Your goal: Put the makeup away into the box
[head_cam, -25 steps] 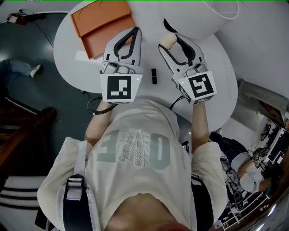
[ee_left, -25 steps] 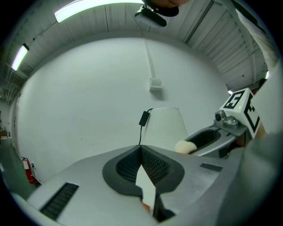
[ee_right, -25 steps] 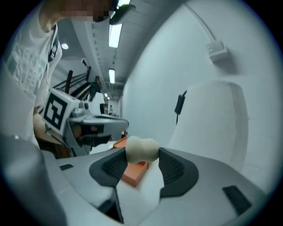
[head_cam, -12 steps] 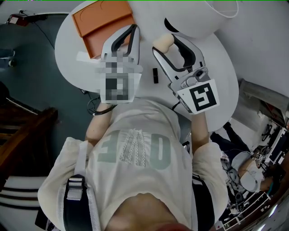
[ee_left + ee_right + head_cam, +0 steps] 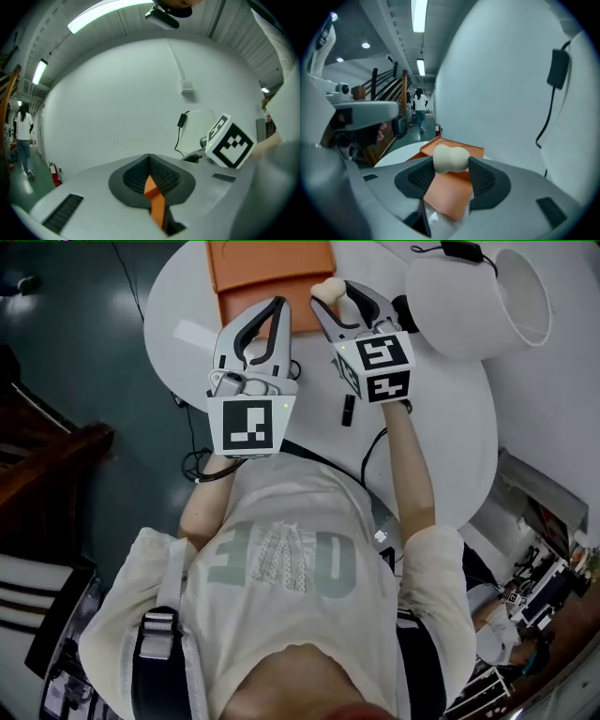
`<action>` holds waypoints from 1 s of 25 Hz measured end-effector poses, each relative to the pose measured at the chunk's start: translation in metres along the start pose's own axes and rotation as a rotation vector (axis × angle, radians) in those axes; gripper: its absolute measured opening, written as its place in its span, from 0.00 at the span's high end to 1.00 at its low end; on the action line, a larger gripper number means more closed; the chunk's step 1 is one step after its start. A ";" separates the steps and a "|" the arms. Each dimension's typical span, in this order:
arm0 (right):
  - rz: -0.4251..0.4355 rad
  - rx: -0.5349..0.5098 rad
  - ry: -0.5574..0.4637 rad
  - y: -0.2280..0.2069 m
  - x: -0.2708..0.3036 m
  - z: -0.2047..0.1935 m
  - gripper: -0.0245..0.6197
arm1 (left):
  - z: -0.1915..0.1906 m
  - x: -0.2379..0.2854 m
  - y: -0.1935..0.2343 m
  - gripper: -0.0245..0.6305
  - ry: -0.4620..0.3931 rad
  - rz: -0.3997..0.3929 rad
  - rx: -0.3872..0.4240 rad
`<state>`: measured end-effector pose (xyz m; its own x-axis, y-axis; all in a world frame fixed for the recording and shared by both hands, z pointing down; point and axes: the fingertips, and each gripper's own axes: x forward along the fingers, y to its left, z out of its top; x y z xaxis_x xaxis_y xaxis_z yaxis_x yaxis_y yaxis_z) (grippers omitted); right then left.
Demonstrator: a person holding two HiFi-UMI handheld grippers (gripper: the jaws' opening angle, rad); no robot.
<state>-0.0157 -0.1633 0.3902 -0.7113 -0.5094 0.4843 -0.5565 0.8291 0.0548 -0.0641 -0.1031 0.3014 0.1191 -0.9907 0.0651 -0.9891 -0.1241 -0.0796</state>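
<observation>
right gripper (image 5: 333,296) (image 5: 450,174) pinching a beige makeup sponge (image 5: 328,290) (image 5: 451,158) between part-open fingers, beside the orange box (image 5: 272,268) (image 5: 447,190) at the counter (image 5: 176,307) far edge, left gripper (image 5: 277,307) (image 5: 151,161) hovering, fingers together, empty

Large pale letters are showing on the person's shirt (image 5: 281,554), upside down and creased, not reading clearly; nothing else legible.

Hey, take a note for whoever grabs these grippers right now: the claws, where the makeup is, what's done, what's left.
Left claw: shut, empty, next to the orange box.
Right claw: shut on the cream makeup sponge, held up by the box's right edge.
Small black tube: lying on the white table, nearer the person.
Done: sponge picked up.
Left: put the sponge in the box, then fetch the tube.
</observation>
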 end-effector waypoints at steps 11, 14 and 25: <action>-0.012 0.128 0.328 0.008 0.092 -0.067 0.61 | -0.047 -0.013 0.028 0.95 0.091 0.090 -0.037; -0.041 0.123 0.437 0.007 0.105 -0.083 0.61 | -0.055 -0.014 0.031 0.95 0.108 0.108 -0.067; -0.095 0.103 0.579 0.004 0.127 -0.095 0.60 | -0.067 -0.016 0.052 0.95 0.132 0.171 -0.085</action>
<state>-0.0678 -0.2029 0.5351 -0.3226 -0.3475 0.8804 -0.6656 0.7447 0.0500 -0.1229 -0.0903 0.3632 -0.0582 -0.9804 0.1882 -0.9983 0.0560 -0.0171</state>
